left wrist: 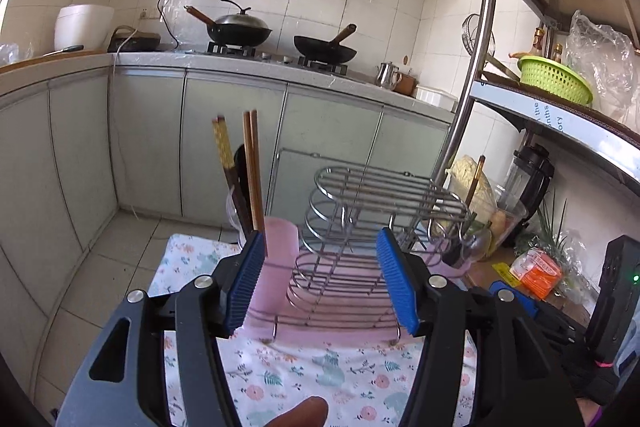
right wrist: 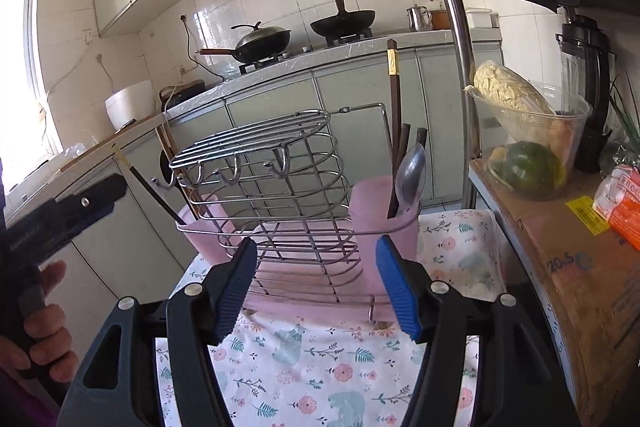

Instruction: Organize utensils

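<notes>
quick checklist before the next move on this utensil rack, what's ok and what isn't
1. Left tool open, nothing between its pads: ok.
2. Right tool open, nothing held: ok.
3. Wire rack upright on the pink tray: ok.
4. Pink cup with the spoon and dark chopsticks standing upright: ok.
5. Other pink cup upright with chopsticks in it: ok.
6. Any utensil left to sort on the floral cloth: cannot tell, none in view.
</notes>
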### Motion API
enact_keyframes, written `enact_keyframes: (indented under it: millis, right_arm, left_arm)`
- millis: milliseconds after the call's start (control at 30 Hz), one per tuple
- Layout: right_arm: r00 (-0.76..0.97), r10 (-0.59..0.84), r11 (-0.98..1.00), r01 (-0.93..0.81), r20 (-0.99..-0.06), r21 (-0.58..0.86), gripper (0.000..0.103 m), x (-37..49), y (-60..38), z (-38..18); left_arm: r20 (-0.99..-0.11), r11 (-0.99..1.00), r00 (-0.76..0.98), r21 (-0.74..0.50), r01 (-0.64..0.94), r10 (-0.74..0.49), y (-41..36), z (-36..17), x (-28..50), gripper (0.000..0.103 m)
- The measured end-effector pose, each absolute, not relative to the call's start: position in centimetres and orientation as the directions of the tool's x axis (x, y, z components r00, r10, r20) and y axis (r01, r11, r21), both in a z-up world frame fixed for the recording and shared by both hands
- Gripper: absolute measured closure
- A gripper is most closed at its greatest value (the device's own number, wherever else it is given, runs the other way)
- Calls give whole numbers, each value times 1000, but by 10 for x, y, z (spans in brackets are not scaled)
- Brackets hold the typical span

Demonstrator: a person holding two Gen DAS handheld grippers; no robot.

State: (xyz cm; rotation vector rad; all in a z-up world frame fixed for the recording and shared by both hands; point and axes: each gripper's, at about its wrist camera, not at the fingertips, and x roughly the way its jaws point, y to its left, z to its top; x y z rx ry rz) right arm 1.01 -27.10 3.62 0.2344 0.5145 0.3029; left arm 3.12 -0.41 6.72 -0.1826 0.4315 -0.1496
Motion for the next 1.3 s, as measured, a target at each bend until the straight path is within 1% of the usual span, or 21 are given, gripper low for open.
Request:
enact_keyframes:
  millis: [167, 633, 1000, 1300]
  right_arm:
    - [840, 322, 935, -211, -436, 284, 42, -5, -269, 37]
    - [839, 297, 947, -197, -457, 254, 42, -30, -259, 20]
    - [845, 282, 953, -191, -455, 236, 42, -39, -254, 17]
    - [833, 287, 954, -200, -474, 225, 42, -35, -247, 12]
  left_arm:
    - [-418, 973, 889, -205, 107, -186, -10, 57, 21, 45]
    - [-482, 987, 864, -132, 94, -147, -27, 30, 5, 45]
    - [-505, 987, 849, -127, 102, -153, -33, 20, -3, 45]
    - [-517, 985, 841, -142, 98, -158, -31, 15, -2, 45]
